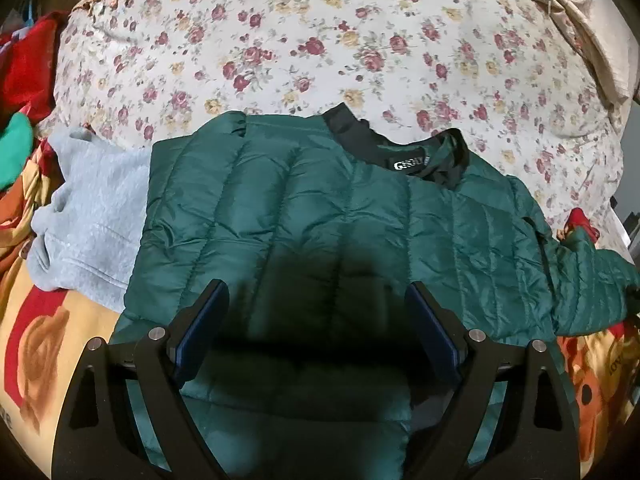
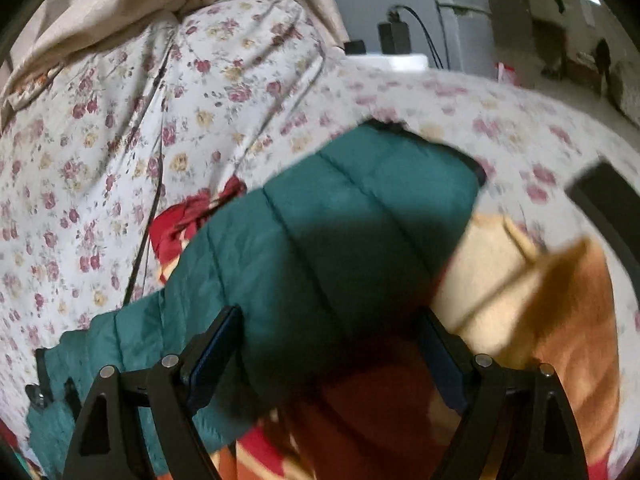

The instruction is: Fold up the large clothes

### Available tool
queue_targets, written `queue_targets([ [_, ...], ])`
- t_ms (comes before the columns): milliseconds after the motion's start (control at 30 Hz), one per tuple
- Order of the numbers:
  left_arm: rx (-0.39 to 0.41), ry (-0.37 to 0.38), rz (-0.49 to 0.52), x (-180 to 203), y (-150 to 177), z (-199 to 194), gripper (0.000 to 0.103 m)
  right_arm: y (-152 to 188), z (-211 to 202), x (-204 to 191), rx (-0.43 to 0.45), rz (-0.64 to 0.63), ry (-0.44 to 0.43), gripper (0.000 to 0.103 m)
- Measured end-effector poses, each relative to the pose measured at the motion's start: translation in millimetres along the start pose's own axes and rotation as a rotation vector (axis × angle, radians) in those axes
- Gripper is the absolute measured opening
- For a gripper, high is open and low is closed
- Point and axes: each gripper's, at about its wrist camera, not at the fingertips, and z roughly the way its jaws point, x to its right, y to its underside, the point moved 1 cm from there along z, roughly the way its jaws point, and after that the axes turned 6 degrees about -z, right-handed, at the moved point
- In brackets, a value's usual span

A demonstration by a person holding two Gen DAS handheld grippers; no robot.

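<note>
A dark green quilted puffer jacket [image 1: 320, 208] lies spread on the bed, its black collar with a white label at the far side and one sleeve trailing off to the right. My left gripper [image 1: 316, 300] hangs open just above the jacket's body, nothing between its fingers. The right wrist view, blurred, shows the green sleeve [image 2: 340, 220] stretched diagonally across a bedspread. Over the sleeve's near part my right gripper [image 2: 332, 328] stands open and holds nothing.
A grey sweatshirt [image 1: 88, 208] lies left of the jacket. Red and green clothes [image 1: 24, 80] pile at the far left. A floral quilt [image 1: 320, 40] covers the far bed, a red-orange patterned blanket [image 2: 540, 300] the near part. Dark boxes with cables [image 2: 394, 36] stand beyond the bed.
</note>
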Motion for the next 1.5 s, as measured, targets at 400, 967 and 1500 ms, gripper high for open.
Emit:
queue_targets([
  [400,-0.008,-0.02,-0.002,-10,1,5,0.09,-22,-11,26,0.127,0.139,-0.288,0.016],
  [967,0.007,-0.16,0.064,-21,-8,-9,0.09,20,-87,-145,0.08,-0.216,-0.676,0.014],
  [1500,0.017,-0.191,0.053,-48,-16,-11,0.09,116,-60,-309,-0.17,-0.386,-0.857,0.014],
])
